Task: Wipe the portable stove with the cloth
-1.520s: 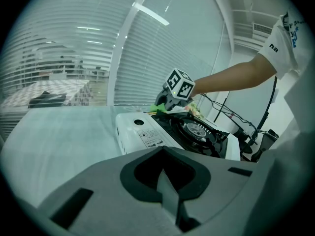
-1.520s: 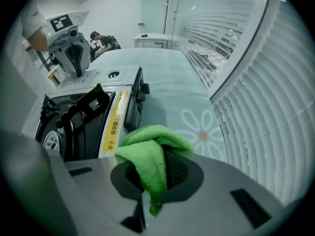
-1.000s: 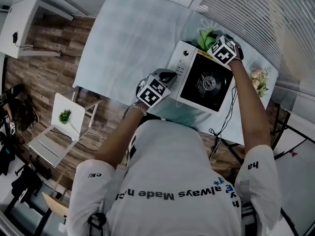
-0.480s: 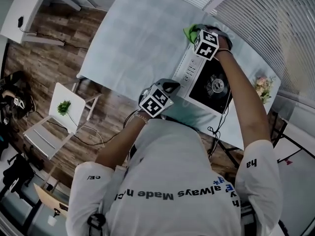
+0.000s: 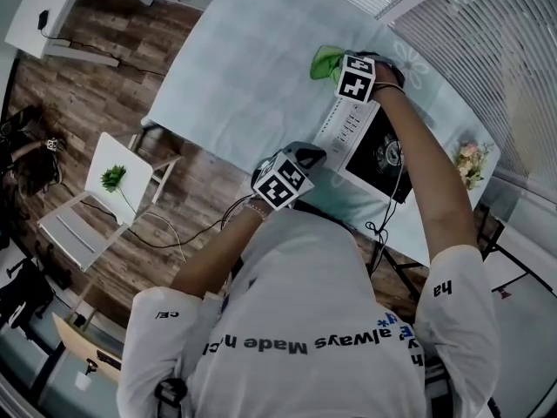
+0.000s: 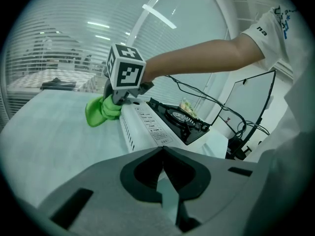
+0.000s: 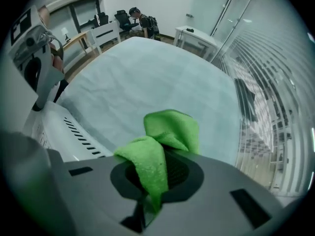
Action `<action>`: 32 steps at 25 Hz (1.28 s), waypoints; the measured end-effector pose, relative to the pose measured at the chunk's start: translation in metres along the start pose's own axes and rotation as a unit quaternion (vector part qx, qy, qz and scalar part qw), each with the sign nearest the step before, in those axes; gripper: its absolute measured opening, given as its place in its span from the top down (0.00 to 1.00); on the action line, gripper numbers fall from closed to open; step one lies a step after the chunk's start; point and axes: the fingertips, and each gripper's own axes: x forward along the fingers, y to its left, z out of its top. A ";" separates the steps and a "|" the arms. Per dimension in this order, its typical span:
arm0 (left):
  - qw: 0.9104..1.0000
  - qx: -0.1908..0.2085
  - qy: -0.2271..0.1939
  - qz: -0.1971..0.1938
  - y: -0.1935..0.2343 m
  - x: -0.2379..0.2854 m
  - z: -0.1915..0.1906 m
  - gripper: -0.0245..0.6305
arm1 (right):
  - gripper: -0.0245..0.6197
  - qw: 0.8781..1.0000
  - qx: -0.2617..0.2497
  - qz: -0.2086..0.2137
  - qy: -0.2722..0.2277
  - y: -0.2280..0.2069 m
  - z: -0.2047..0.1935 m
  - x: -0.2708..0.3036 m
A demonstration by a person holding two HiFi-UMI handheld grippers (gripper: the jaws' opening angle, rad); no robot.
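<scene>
Cloth [image 7: 167, 141], green, is pinched in the right gripper [image 7: 147, 200] at the far corner of the portable stove [image 5: 370, 138] on the table [image 5: 226, 85]. The left gripper [image 6: 165, 181], closed and empty, hovers nearby. Wiping seems mid-pass; the next move calls for sweeping the cloth along the casing. The stove's panel print is too small to read.

This is looking like an office or test room: slatted blinds [image 5: 487, 24] are covering the windows along one wall, wood-look flooring [image 5: 130, 85] is running under a white desk [image 5: 52, 16], and a person [image 7: 143, 22] is appearing among black office chairs [image 7: 119, 17] at the far end. Cables [image 5: 174, 244] are trailing across the floor beside the cloth-covered bench [image 5: 244, 77].
</scene>
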 end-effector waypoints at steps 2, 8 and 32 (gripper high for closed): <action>1.000 -0.003 -0.003 0.001 0.002 -0.004 -0.002 0.94 | 0.92 1.000 -0.004 0.006 0.010 0.004 0.002 0.000; 1.000 -0.007 -0.004 0.004 0.001 -0.009 -0.006 0.94 | 0.92 1.000 -0.019 0.001 0.021 0.011 0.002 -0.007; 0.998 -0.017 -0.016 0.056 0.006 -0.052 -0.035 0.94 | 0.92 0.986 -0.121 0.109 0.017 0.146 0.063 -0.010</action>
